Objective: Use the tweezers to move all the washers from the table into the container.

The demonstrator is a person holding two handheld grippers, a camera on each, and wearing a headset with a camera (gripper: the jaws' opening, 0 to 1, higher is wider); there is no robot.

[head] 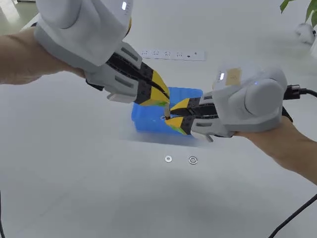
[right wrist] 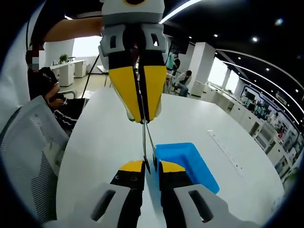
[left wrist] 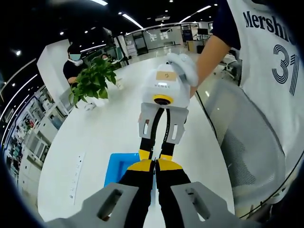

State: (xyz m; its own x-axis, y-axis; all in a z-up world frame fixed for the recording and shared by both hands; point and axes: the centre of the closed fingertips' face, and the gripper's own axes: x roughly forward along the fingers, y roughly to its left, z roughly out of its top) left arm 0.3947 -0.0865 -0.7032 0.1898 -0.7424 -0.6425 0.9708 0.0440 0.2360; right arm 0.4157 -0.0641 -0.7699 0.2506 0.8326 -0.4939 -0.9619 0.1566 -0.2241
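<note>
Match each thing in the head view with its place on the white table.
1 blue plastic container
2 small round metal washers
3 white power strip
4 green leafy plant

A far side, centre
B far right corner
C nearest the person
D middle

Pairs: 1-D, 2-C, 3-A, 4-B

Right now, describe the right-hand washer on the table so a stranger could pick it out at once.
On the white table, find the blue container. Two washers lie side by side on the bare table in front of it, nearer the camera. Take the right-hand washer, closer to the right gripper: it looks wider and darker-edged than the left-hand washer.
</note>
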